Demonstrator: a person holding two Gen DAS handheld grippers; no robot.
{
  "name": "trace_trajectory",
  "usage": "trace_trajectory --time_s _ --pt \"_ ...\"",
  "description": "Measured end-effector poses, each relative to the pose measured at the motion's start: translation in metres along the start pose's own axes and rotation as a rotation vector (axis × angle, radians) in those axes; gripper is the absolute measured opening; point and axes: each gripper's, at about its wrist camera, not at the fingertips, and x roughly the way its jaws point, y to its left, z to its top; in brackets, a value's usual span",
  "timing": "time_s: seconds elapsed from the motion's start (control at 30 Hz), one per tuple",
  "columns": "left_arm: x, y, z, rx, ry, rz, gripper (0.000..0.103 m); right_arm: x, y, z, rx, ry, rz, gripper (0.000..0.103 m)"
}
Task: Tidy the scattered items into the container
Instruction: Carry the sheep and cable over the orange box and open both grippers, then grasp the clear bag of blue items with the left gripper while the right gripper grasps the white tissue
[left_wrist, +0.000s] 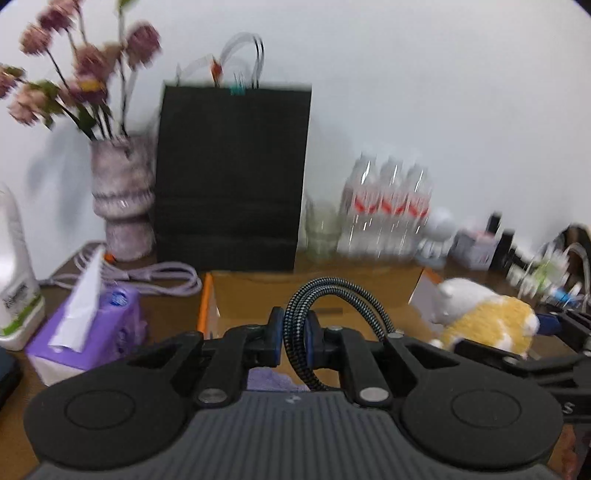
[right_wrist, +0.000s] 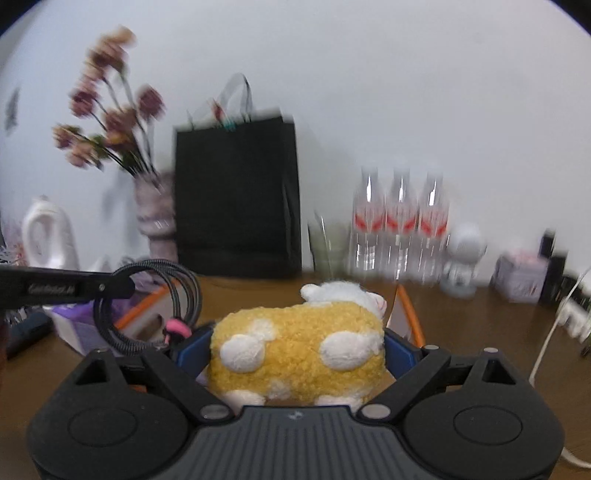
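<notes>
Brown desk (left_wrist: 170, 314) against white wall, frames blurred. Along the wall: vase (left_wrist: 123, 199) of flowers, black bag (left_wrist: 231, 177), three bottles (left_wrist: 386, 206). Tissue box (left_wrist: 86, 332) at left. Open cardboard box (left_wrist: 317, 291) with orange-edged flaps at centre of desk. Left tongs (left_wrist: 295, 334) clenched on coiled braided cable (left_wrist: 334, 295), held above the box. Right tongs (right_wrist: 297, 350) clamped on yellow-and-white plush (right_wrist: 299, 343), lifted just beside the box's right flap.
</notes>
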Motion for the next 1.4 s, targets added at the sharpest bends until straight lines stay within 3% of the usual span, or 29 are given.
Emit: trace_trajectory --time_s 0.17,0.23,0.27,0.3,0.43,0.6,0.87,1.17,1.4 --pt "0.035 0.001 -0.009 -0.046 0.074 0.011 0.015 0.040 -0.007 -0.009 0.037 0.089 -0.011 0.096" --pt "0.035 0.001 -0.009 -0.038 0.071 0.014 0.043 0.041 -0.009 -0.011 0.040 0.092 -0.009 0.097" --pt "0.033 0.000 -0.008 -0.028 0.065 0.019 0.079 0.039 -0.009 -0.011 0.034 0.085 -0.009 0.100" --pt "0.031 -0.001 -0.007 -0.017 0.058 0.027 0.100 0.035 -0.008 -0.011 0.028 0.077 -0.011 0.103" --pt "0.008 -0.006 0.002 0.024 0.014 0.010 0.103 0.011 -0.006 -0.004 0.003 0.043 -0.012 0.103" --pt "-0.034 -0.005 0.006 -0.014 -0.057 -0.030 0.103 -0.033 -0.002 -0.002 -0.010 -0.001 0.016 0.103" --pt "-0.120 0.013 -0.049 0.002 -0.154 -0.061 0.103 -0.117 0.010 -0.048 -0.060 -0.034 0.051 0.103" --pt "-0.135 0.025 -0.133 0.004 0.008 -0.015 0.103 -0.134 0.026 -0.128 -0.058 0.098 0.016 0.103" --pt "-0.127 0.025 -0.165 -0.002 0.085 -0.010 0.103 -0.127 0.028 -0.146 -0.049 0.163 -0.026 0.103"
